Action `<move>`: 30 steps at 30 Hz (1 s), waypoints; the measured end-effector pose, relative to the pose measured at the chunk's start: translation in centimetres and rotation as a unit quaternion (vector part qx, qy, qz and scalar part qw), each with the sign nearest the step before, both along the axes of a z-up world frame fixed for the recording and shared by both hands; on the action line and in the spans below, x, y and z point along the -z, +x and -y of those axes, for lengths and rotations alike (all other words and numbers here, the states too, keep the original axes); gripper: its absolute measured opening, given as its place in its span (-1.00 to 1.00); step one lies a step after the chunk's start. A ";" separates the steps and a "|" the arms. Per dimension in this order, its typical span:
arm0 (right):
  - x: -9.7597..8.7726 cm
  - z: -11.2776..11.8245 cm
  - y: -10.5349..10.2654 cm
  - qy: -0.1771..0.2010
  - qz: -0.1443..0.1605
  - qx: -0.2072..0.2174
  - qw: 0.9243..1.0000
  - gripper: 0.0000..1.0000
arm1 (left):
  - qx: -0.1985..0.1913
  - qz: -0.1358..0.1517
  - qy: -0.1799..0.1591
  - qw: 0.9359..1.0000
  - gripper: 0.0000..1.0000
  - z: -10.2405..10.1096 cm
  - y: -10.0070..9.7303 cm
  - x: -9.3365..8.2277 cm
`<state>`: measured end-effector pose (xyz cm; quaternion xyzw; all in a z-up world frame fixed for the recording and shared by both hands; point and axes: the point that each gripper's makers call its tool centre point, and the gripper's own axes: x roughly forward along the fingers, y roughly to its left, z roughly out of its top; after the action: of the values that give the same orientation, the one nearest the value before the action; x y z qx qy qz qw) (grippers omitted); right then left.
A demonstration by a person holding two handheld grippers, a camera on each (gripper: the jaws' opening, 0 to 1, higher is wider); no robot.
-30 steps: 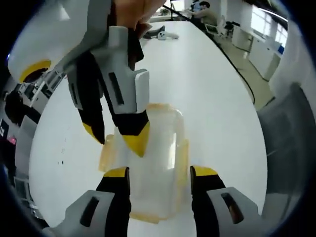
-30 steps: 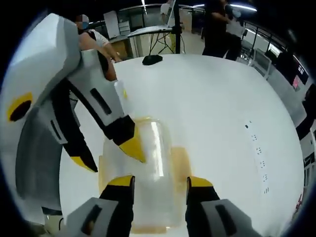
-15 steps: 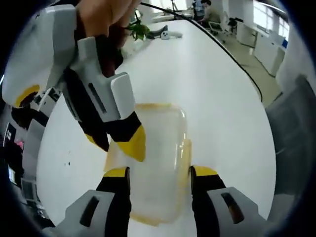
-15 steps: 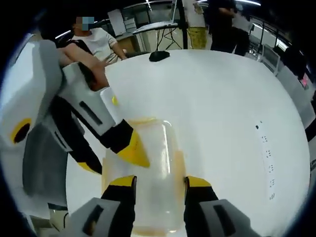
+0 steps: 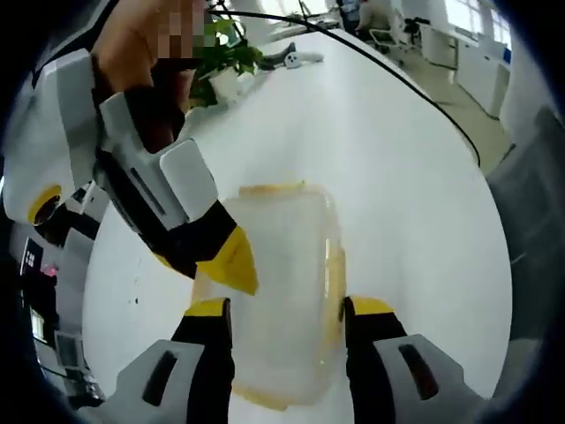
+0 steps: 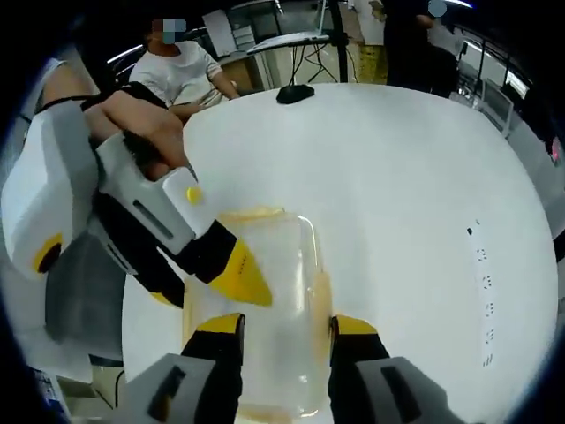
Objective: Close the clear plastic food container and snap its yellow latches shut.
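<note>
The clear plastic food container (image 5: 282, 291) lies flat on the white table (image 5: 397, 159), its lid down over the body and its yellow latches (image 5: 334, 283) showing as pale yellow strips along the edges. In the left gripper view the left gripper (image 5: 287, 309) stands spread, one yellow-tipped jaw on each side of the container's near end, holding nothing. The right gripper (image 5: 207, 265) comes in from the upper left of that view, a hand (image 5: 146, 40) on its grip, and its yellow tip rests over the container's left edge, hiding part of that side; whether it touches the lid cannot be told.

In the right gripper view the right gripper (image 6: 282, 325) is likewise parted, its jaws straddling the container (image 6: 269, 309) near its close end and gripping nothing. The left gripper (image 6: 216, 274) reaches across from the left, its yellow tip over the container's left rim and covering the latch there.

Well apart at the far end of the table are a potted green plant (image 5: 231, 57) and a small white device (image 5: 296, 57); a black cable (image 5: 406, 88) runs along the table's right side. A dark microphone base (image 6: 296, 92) sits at the far edge, with a seated person in a white shirt (image 6: 190, 75) beyond it
</note>
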<state>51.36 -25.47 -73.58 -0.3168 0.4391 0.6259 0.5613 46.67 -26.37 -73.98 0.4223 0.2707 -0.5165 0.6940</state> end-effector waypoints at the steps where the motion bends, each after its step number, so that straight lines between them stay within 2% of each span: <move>1: 0.0 0.0 0.0 -0.002 0.000 -0.002 1.000 -0.29 | -0.001 0.000 0.000 1.000 -0.06 0.0 0.0 0.0; 16: 0.2 -0.1 -0.2 -0.021 -0.003 -0.016 1.000 -0.31 | -0.016 0.005 0.003 1.000 -0.16 -0.2 0.1 0.3; 18: 0.1 -0.2 -0.3 -0.029 -0.005 -0.015 0.999 -0.32 | -0.017 0.005 0.003 1.000 -0.16 0.4 0.3 0.7; 21: 0.2 -0.2 -0.3 -0.040 -0.014 -0.017 0.999 -0.35 | -0.018 0.003 0.001 1.000 -0.17 0.1 0.4 0.5; 22: 0.5 0.9 -1.0 -0.075 -0.032 0.010 0.997 -0.37 | -0.015 0.000 0.001 1.000 -0.17 0.3 0.4 0.6; 23: 0.8 0.1 -0.9 -0.048 -0.029 -0.039 0.998 -0.37 | -0.020 0.000 0.004 1.000 -0.17 0.1 0.4 0.5; 24: 0.8 0.2 -0.7 -0.052 -0.028 -0.021 0.998 -0.37 | -0.019 0.000 0.005 1.000 -0.17 0.1 0.5 0.5; 30: 0.7 0.2 -0.6 -0.052 -0.027 -0.021 0.998 -0.35 | -0.017 0.004 0.003 1.000 -0.16 -0.1 0.4 0.3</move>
<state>50.75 -25.64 -74.27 -0.3378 0.4796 0.6222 0.5184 47.11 -26.31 -74.30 0.4215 0.2763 -0.5026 0.7024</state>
